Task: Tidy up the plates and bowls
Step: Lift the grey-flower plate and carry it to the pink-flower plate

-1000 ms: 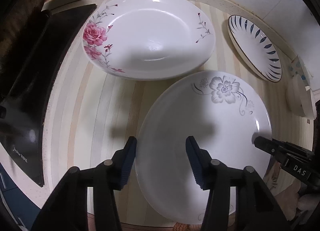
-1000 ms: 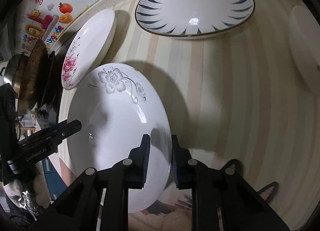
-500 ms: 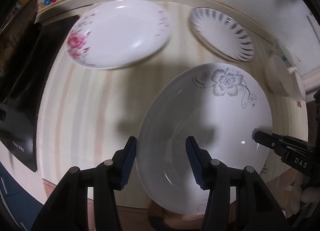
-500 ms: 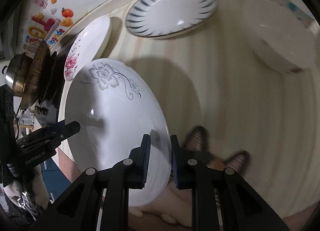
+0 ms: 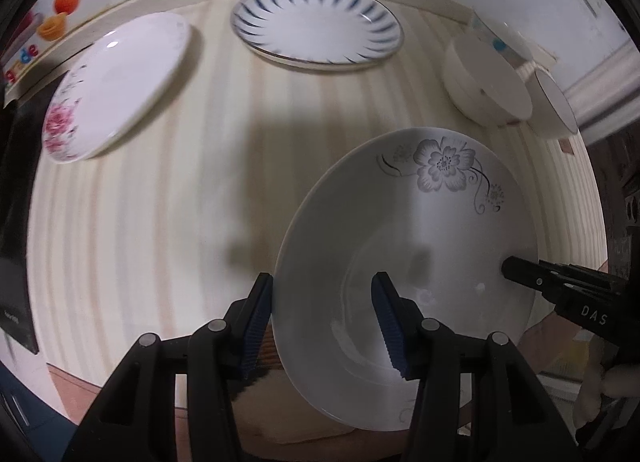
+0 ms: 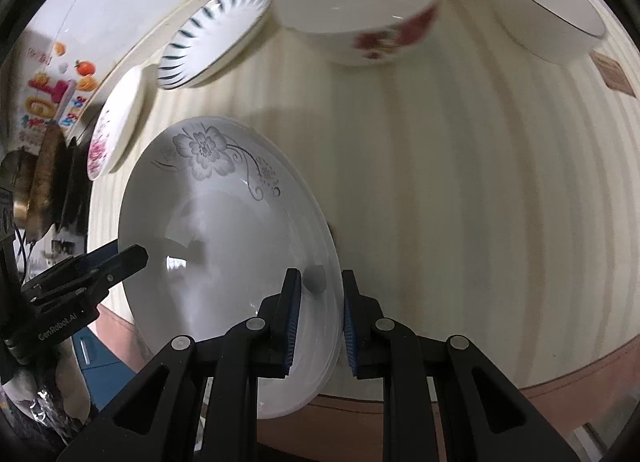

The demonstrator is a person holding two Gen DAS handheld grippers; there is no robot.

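Grey-flower plate (image 6: 224,246) is lifted, tilted, over the near edge of the striped worktop (image 6: 460,201). My right hand-held gripper (image 6: 318,316) pinches its right rim. My left hand-held gripper (image 5: 324,322) straddles the opposite rim, jaws spread, not clamping. I judge it stiff, glazed, slippery, breakable, so I grip the rim only. Blue-striped plate (image 5: 316,27), pink-flower plate (image 5: 116,85) and bowls (image 5: 486,81) sit at the back.

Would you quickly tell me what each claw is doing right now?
Left claw: open, straddling the rim of the grey-flower plate, not clamped.
Right claw: shut on the grey-flower plate's rim, holding it above the table.
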